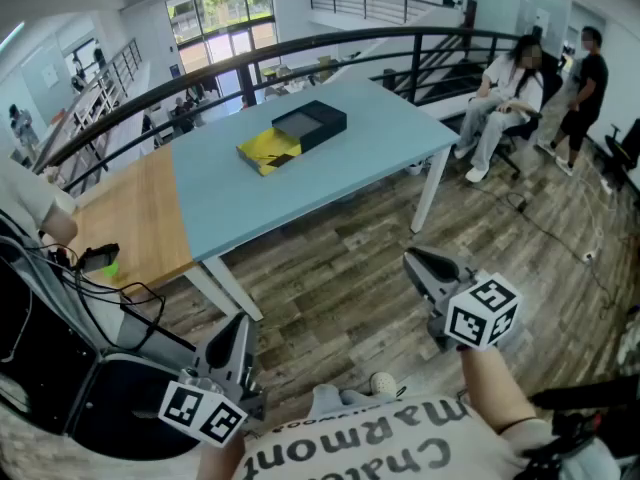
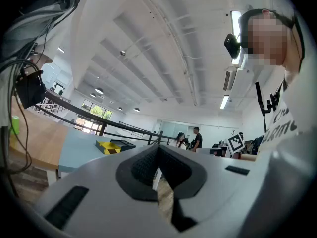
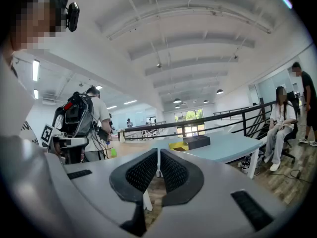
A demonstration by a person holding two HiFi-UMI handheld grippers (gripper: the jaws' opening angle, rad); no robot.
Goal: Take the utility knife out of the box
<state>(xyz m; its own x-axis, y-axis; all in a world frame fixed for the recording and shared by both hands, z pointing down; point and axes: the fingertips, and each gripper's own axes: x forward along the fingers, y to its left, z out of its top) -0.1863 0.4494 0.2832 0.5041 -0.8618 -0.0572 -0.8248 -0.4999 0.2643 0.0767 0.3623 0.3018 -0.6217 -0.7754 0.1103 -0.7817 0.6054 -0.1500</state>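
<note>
The box point(image 1: 292, 136), a black part lying on a yellow and black part, rests on the light blue table point(image 1: 380, 138) far ahead of me. The utility knife cannot be made out in any view. Both grippers hang low over the wooden floor, well short of the table. My left gripper point(image 1: 238, 323) is shut with nothing in it, and my right gripper point(image 1: 415, 259) is likewise shut and holds nothing. In the left gripper view the box point(image 2: 113, 146) lies beyond the closed left gripper point(image 2: 158, 151). In the right gripper view the box point(image 3: 191, 143) sits past the closed right gripper point(image 3: 158, 153).
A wooden table point(image 1: 120, 218) adjoins the blue one on the left. Black gear and cables point(image 1: 60, 368) crowd the lower left. A dark railing point(image 1: 300, 53) runs behind the tables. One person sits point(image 1: 505, 88) and another stands point(image 1: 585, 78) at the right.
</note>
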